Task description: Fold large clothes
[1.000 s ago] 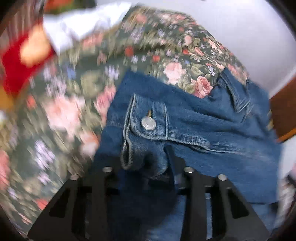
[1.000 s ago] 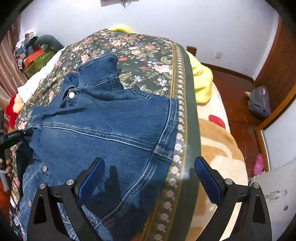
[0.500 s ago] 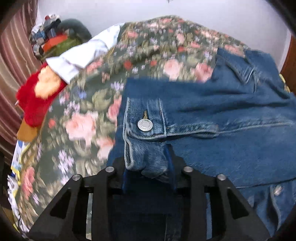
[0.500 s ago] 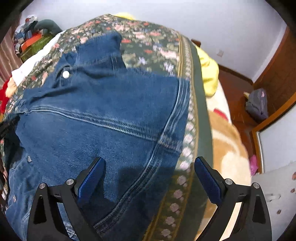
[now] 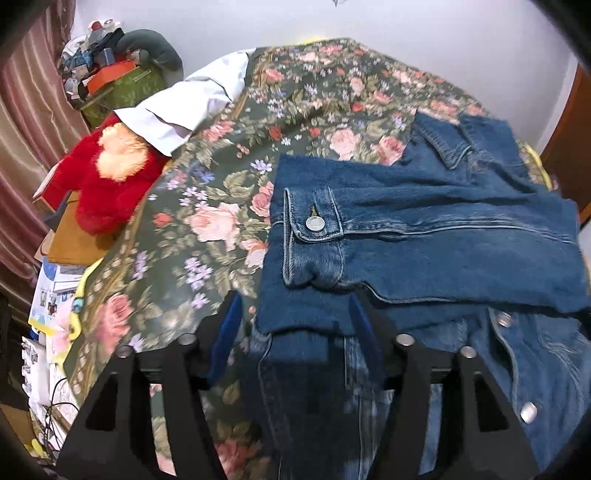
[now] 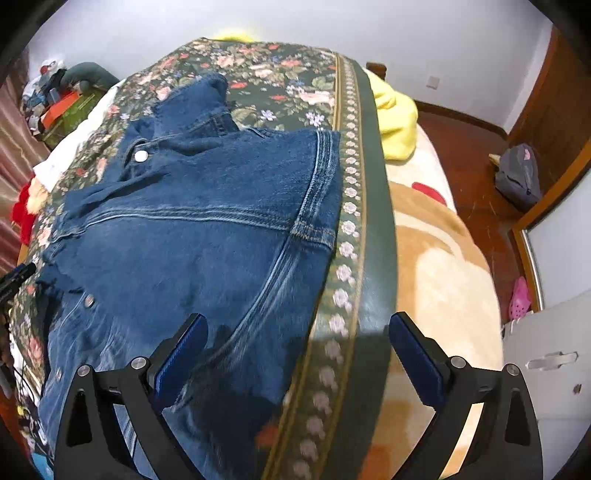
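Sleeve fold just laid: left gripper has been opening, cuff released ahead. Right gripper spread, empty, over the jacket side edge. Next, likely grasp that edge.

White walls, floral bedspread, reddish wooden floor, pink curtain

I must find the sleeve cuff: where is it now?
In the left wrist view, the sleeve cuff lies centre, folded across the denim jacket, beside the floral bedspread.
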The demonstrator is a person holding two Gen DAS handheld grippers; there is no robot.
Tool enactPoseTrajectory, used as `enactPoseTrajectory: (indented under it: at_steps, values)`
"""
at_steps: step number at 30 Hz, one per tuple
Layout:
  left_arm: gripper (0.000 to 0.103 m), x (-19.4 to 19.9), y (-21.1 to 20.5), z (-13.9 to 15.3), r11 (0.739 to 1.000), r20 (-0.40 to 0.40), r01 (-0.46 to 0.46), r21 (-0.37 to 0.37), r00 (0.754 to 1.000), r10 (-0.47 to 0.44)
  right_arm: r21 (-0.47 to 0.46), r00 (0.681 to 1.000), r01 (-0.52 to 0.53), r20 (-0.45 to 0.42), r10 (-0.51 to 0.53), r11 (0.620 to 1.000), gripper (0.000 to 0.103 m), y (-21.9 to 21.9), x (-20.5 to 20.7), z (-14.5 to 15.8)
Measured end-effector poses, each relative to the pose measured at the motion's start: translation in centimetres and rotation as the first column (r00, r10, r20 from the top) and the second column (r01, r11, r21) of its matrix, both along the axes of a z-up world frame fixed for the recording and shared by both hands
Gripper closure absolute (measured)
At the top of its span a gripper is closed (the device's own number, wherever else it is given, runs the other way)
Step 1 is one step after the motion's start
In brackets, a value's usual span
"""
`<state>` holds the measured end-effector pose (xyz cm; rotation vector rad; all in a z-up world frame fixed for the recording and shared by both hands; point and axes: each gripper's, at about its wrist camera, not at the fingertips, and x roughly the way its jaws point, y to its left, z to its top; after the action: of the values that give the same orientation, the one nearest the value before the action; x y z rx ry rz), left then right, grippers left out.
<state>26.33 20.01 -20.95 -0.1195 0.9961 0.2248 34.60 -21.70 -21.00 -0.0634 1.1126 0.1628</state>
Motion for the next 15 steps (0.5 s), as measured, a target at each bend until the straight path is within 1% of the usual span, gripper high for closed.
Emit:
enactPoseTrajectory:
  at_steps: [2, 5, 10, 13, 15]
  values:
    - [0.036, -1.3, 0.3, 1.0, 1.000, 0.014, -0.005, -0.010, 1.000, 0.005, 0.004, 1.000, -0.010, 0.028, 0.010, 1.000, 0.005, 0.0, -1.4, 1.3]
    - [0.035, -3.3, 0.9, 2.2, 0.999, 0.037, -0.013, -0.031, 0.999, 0.014, 0.010, 0.997, -0.023, 0.077, 0.022, 1.000, 0.005, 0.1, -3.6, 3.3]
    - [0.033, -6.4, 1.9, 2.8, 0.997, 0.042, -0.020, -0.077, 0.999, 0.023, 0.015, 0.989, -0.035, 0.145, 0.033, 0.999, 0.005, 0.2, -7.1, 5.9]
    - [0.032, -8.2, 2.5, 2.2, 0.993, 0.023, -0.021, -0.117, 0.999, 0.023, 0.028, 0.988, -0.028, 0.152, 0.023, 0.999, 0.005, 0.0, -9.0, 6.0]
    - [0.032, -9.6, 2.9, 0.9, 0.986, -0.001, -0.031, -0.165, 1.000, 0.032, 0.044, 0.991, -0.017, 0.133, 0.011, 0.999, 0.005, -0.2, -10.1, 5.3]
